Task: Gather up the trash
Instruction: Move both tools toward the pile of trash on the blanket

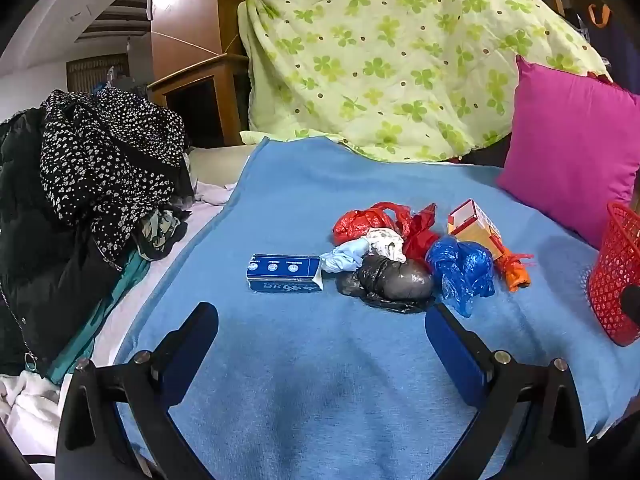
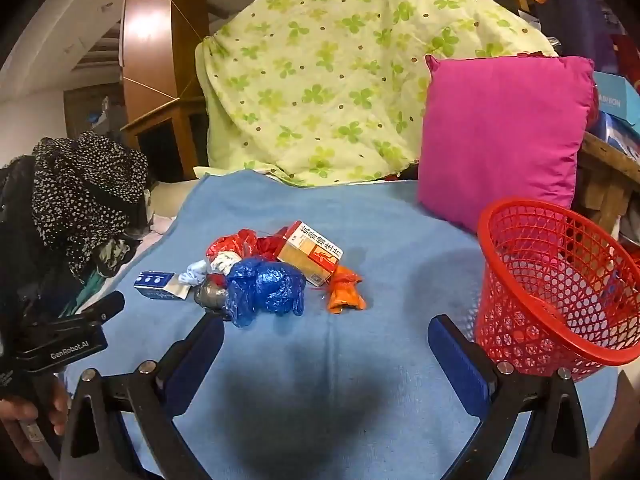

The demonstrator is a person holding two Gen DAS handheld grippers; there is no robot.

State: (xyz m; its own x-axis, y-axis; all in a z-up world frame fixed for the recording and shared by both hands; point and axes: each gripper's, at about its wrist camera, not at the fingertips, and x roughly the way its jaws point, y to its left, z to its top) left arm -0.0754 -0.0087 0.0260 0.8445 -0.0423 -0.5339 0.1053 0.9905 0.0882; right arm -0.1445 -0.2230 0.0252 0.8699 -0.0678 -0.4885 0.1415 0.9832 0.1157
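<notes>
A heap of trash lies on the blue blanket (image 1: 304,360): a blue carton (image 1: 284,279), a black bag (image 1: 394,282), a crumpled blue bag (image 1: 462,268), a red bag (image 1: 372,222), white tissue (image 1: 384,242), a tan medicine box (image 1: 476,228) and an orange wrapper (image 1: 516,272). My left gripper (image 1: 322,320) hovers open just short of the heap, with nothing between its fingers. My right gripper (image 2: 326,332) is open too, near the blue bag (image 2: 266,290) and orange wrapper (image 2: 344,290). The red mesh basket (image 2: 556,280) stands to its right, tilted.
Dark clothes (image 1: 100,160) are piled along the left side. A green clover-print quilt (image 1: 400,52) rises behind the blanket, and a magenta cushion (image 2: 504,136) leans at the back right. A hand holding the left gripper (image 2: 60,344) shows at the right wrist view's lower left.
</notes>
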